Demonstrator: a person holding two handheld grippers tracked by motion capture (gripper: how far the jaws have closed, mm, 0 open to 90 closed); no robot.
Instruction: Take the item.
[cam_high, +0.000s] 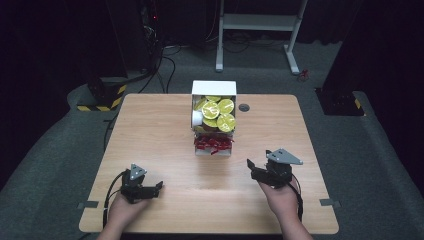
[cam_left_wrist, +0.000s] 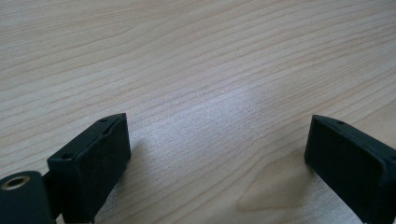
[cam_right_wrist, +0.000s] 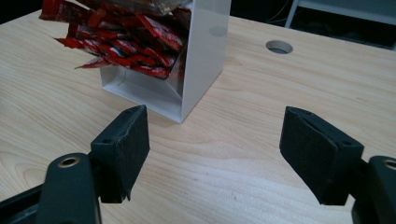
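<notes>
Nearest the bottom edge of the high view, the left gripper rests low over bare wood at the lower left, its jaws spread wide with nothing between them; its own view shows the table grain and no object. At the lower right, the right gripper is raised a little and pointed toward the centre, jaws equally wide and empty. Just beyond it, in the upper left of the right gripper view, sits the white box, open at the front, with red packets spilling from its lower slot. These look like thin foil sachets: light, soft, crinkly and probably slippery, so I would guess a pinch across the flat of one protruding packet, near its free edge, would hold best, since a squeeze on the heap could drag several out. Farther back, in the centre of the high view, the box's upper part holds yellow-lidded cups, well apart from both grippers. The box itself seems light and might slide if a packet snags.
</notes>
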